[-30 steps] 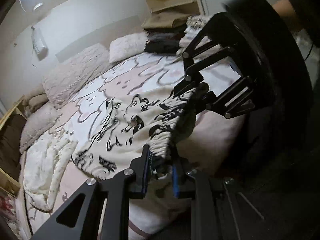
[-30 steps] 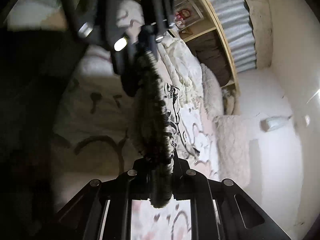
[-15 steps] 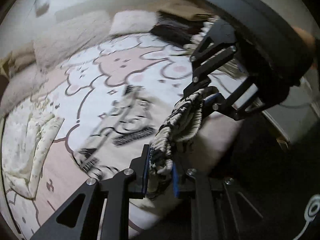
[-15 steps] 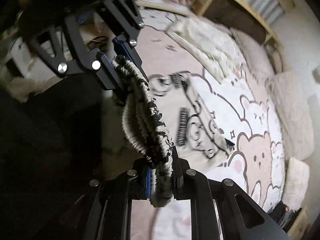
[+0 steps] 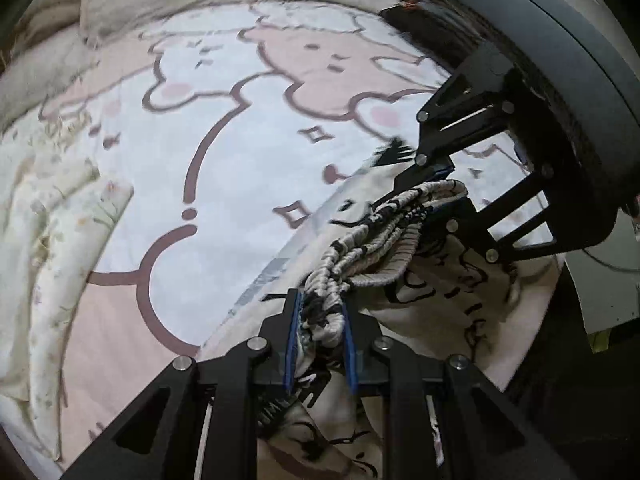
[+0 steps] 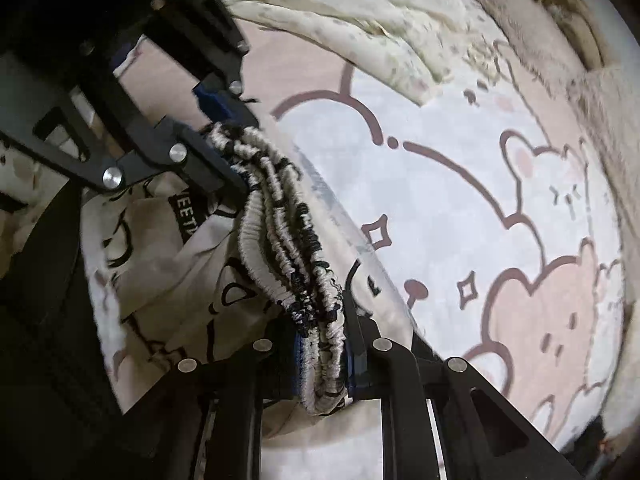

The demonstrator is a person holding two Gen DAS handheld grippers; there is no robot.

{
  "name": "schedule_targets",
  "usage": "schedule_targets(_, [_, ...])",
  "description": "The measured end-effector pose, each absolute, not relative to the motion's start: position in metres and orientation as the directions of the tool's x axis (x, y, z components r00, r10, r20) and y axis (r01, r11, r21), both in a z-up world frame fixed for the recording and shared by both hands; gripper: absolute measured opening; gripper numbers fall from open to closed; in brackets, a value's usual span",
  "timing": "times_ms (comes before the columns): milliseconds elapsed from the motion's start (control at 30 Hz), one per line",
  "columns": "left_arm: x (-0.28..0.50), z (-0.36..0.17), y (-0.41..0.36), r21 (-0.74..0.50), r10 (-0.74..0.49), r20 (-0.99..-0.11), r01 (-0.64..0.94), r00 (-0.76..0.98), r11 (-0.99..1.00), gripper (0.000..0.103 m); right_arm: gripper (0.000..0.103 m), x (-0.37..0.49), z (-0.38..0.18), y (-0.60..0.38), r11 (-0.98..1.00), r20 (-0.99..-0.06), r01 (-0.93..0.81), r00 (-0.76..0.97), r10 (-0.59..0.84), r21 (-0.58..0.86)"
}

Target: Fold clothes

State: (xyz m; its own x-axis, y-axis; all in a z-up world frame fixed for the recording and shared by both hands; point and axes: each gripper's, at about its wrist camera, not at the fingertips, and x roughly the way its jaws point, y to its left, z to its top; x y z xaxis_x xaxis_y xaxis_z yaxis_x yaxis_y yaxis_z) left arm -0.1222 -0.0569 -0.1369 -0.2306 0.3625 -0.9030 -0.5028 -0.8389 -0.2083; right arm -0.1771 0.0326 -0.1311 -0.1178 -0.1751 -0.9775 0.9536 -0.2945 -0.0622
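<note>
— Between the two grippers, what's held?

— Shorts (image 5: 448,280), cream with black print. Their ruched elastic waistband (image 6: 288,248) sags between the left gripper (image 5: 320,340) and right gripper (image 6: 324,356), each with jaws pinching a bunched end, above the bed's (image 5: 224,128) near edge.

— Risk?

— I'd guess the thick, springy gathers could slip from the blue pads (image 5: 295,344), or the limp legs could drape off the bed's edge, spoiling the fold.

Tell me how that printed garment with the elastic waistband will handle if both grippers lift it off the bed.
Probably floppy: the garment sags below the bunched waistband pinched by both grippers. Likely light, since it's thin fabric. The elastic may stretch or slip if the jaws pull apart.
</note>
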Motion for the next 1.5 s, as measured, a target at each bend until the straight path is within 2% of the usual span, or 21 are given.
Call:
schedule_targets(100, [-0.134, -0.156, -0.063, -0.221, 0.356, -0.909, -0.474, -0.216, -0.852, 0.022, 0.015, -0.183, -0.147, 0.029, -0.325, -0.978, 0.945, -0.106, -0.179, -0.043])
schedule_targets(133, [-0.136, -0.162, -0.066, -0.228, 0.355, -0.911, -0.459, -0.210, -0.859, 0.023, 0.018, -0.187, -0.152, 0.028, -0.340, -0.978, 0.940, -0.100, -0.182, -0.032])
schedule_targets(167, [-0.139, -0.167, -0.069, -0.236, 0.354, -0.913, -0.443, -0.205, -0.865, 0.028, 0.021, -0.191, -0.156, 0.028, -0.361, -0.980, 0.933, -0.085, -0.182, -0.014])
schedule_targets(200, [-0.140, -0.170, -0.073, -0.236, 0.348, -0.914, -0.425, -0.210, -0.874, 0.033, 0.032, -0.194, -0.160, 0.029, -0.388, -0.981, 0.921, -0.083, -0.177, -0.008])
schedule_targets(233, [-0.142, -0.171, -0.078, -0.235, 0.343, -0.913, -0.403, -0.220, -0.885, 0.046, 0.043, -0.198, -0.162, 0.031, -0.417, -0.981, 0.909, -0.085, -0.177, -0.004])
schedule_targets(267, [-0.140, -0.168, -0.086, -0.245, 0.348, -0.907, -0.374, -0.239, -0.895, 0.052, 0.047, -0.201, -0.159, 0.037, -0.450, -0.976, 0.893, -0.104, -0.189, -0.008])
schedule_targets(333, [-0.132, -0.159, -0.105, -0.279, 0.370, -0.886, -0.316, -0.281, -0.907, 0.053, 0.049, -0.207, -0.144, 0.054, -0.524, -0.958, 0.852, -0.144, -0.247, 0.007])
schedule_targets(467, [-0.096, -0.136, -0.142, -0.376, 0.437, -0.826, -0.230, -0.355, -0.898, 0.058, 0.049, -0.196, -0.097, 0.122, -0.677, -0.877, 0.725, -0.237, -0.417, 0.126])
schedule_targets(567, [-0.053, -0.131, -0.154, -0.441, 0.483, -0.790, -0.197, -0.378, -0.875, 0.062, 0.049, -0.160, -0.083, 0.163, -0.695, -0.824, 0.687, -0.255, -0.505, 0.214])
schedule_targets(667, [-0.011, -0.142, -0.145, -0.464, 0.494, -0.779, -0.176, -0.386, -0.868, 0.062, 0.048, -0.110, -0.098, 0.182, -0.681, -0.808, 0.679, -0.222, -0.546, 0.273])
schedule_targets(800, [0.022, -0.157, -0.110, -0.412, 0.467, -0.795, -0.221, -0.387, -0.884, 0.062, 0.047, -0.066, -0.141, 0.179, -0.670, -0.818, 0.671, -0.163, -0.551, 0.317])
schedule_targets(867, [0.026, -0.163, -0.098, -0.389, 0.460, -0.802, -0.252, -0.381, -0.886, 0.062, 0.043, -0.057, -0.157, 0.175, -0.677, -0.817, 0.657, -0.158, -0.554, 0.332])
schedule_targets(1033, [0.024, -0.176, -0.080, -0.310, 0.408, -0.826, -0.291, -0.389, -0.905, 0.059, 0.034, -0.059, -0.158, 0.172, -0.692, -0.790, 0.636, -0.204, -0.577, 0.341])
schedule_targets(1067, [0.022, -0.176, -0.080, -0.298, 0.397, -0.829, -0.290, -0.394, -0.909, 0.041, 0.033, -0.059, -0.157, 0.173, -0.693, -0.790, 0.637, -0.210, -0.576, 0.336])
schedule_targets(1133, [0.019, -0.175, -0.082, -0.286, 0.386, -0.834, -0.290, -0.394, -0.913, 0.012, 0.014, -0.059, -0.157, 0.170, -0.696, -0.802, 0.649, -0.216, -0.557, 0.308])
schedule_targets(1200, [0.019, -0.172, -0.090, -0.284, 0.380, -0.837, -0.280, -0.395, -0.917, 0.009, 0.004, -0.058, -0.159, 0.167, -0.695, -0.826, 0.672, -0.219, -0.519, 0.258])
schedule_targets(1400, [0.024, -0.170, -0.106, -0.209, 0.319, -0.868, -0.301, -0.382, -0.930, 0.009, 0.003, -0.068, -0.156, 0.189, -0.731, -0.880, 0.671, -0.263, -0.394, 0.127])
schedule_targets(1500, [0.033, -0.163, -0.103, -0.107, 0.242, -0.876, -0.321, -0.418, -0.941, 0.023, 0.003, -0.065, -0.155, 0.198, -0.748, -0.882, 0.661, -0.315, -0.352, 0.062])
